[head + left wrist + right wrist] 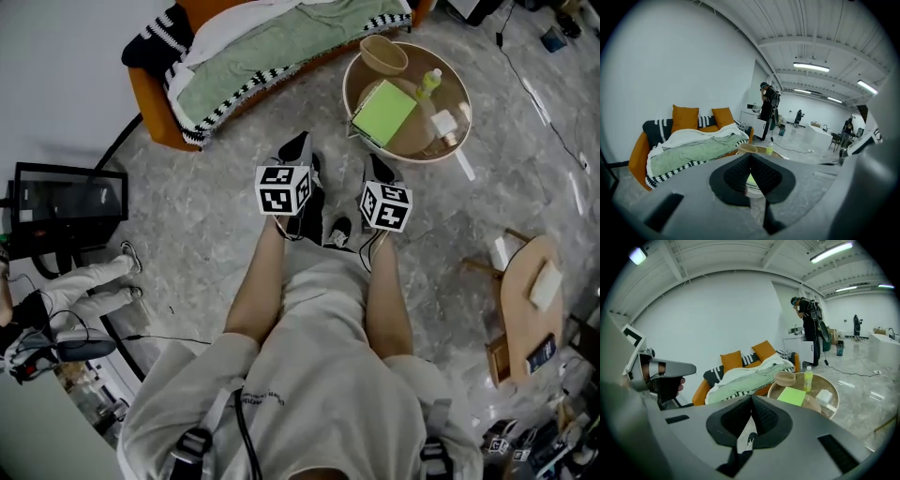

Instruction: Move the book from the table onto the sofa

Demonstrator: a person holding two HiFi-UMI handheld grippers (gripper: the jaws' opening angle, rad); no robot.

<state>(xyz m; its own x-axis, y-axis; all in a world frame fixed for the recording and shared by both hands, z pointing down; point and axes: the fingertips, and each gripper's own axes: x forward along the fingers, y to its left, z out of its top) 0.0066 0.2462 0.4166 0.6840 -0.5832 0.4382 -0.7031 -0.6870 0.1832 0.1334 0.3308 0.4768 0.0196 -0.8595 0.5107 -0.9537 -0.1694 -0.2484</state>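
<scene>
With the left gripper and right gripper both clenched empty, and the one flat lime-green book just ahead on the round glass tabletop, unopened jaws could, I judge, shove it into the one tan bowl, one green bottle or one white box.

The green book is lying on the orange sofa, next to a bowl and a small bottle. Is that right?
Not quite. The green book lies on the round table, not on the orange sofa. The rest holds: a bowl and a small bottle are next to it. The head view shows this.
</scene>
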